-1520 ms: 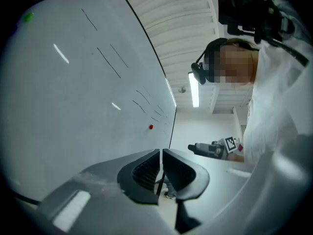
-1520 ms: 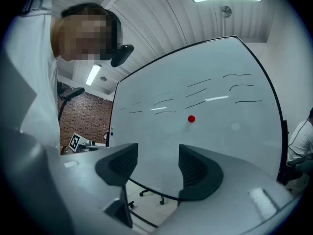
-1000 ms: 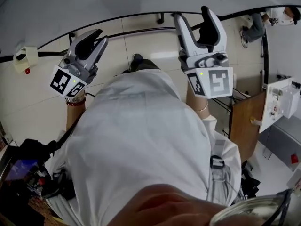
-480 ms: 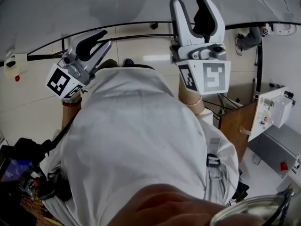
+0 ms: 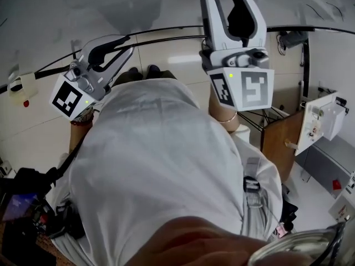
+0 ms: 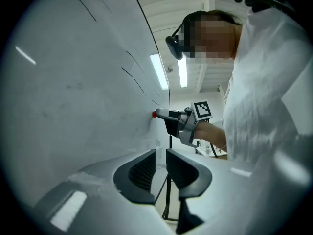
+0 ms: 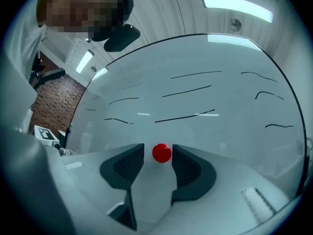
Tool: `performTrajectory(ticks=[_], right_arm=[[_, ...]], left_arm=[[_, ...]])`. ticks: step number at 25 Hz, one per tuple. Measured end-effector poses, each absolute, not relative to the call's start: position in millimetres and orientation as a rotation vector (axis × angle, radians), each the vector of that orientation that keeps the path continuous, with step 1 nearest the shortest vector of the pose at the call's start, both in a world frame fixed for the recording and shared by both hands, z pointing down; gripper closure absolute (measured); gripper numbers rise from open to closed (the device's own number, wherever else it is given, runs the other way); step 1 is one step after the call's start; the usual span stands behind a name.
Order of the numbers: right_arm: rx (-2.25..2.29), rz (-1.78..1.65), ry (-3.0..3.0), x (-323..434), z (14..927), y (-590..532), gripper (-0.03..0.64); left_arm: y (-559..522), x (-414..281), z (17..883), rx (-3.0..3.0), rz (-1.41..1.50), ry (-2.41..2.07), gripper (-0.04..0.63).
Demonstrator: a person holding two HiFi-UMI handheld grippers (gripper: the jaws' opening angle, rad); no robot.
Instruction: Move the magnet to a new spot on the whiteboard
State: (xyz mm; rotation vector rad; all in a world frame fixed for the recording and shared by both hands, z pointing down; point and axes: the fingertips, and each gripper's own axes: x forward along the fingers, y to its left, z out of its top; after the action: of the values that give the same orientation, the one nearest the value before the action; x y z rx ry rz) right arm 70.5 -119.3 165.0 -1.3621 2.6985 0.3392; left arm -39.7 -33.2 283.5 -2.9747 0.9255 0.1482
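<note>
The right gripper's jaws have just been closing round the red magnet, which sits on the whiteboard between them, a slim gap still showing at its left. The left gripper's jaws stand barely apart, empty.

Head camera looked steeply down past the person's white coat to both raised tongs. The left tongs camera skimmed along the whiteboard, close to it, and caught the right tongs side-on. The right tongs camera faced the board closely; its jaws, just closing, flanked the magnet, which showed in all three views.
</note>
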Motion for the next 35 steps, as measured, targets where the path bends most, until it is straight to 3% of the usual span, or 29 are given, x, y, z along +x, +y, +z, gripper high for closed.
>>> performTrajectory(ticks=[6,19,27,33,35], right_arm=[[-1.572,0.399,2.596,63,173,-127,0.495],[-1.730,0.483,2.492,123,158,-121,0.497],[-1.647,0.347,2.490,129,172,-108,0.497],[-1.589,0.390,2.554,112,173,-96,0.497],[-1.601,0.356,2.561,121,176,-98,0.497]], left_arm=[[-33,-62,296,-2.989,0.067,0.849,0.525],[-18,-31,293,-3.060,0.104,0.635,0.541],[-21,-43,294,-3.063,0.117,0.665,0.561],[-23,-75,303,-3.103,0.206,0.790,0.572],[-28,-85,293,-3.183,0.387,0.812,0.572]])
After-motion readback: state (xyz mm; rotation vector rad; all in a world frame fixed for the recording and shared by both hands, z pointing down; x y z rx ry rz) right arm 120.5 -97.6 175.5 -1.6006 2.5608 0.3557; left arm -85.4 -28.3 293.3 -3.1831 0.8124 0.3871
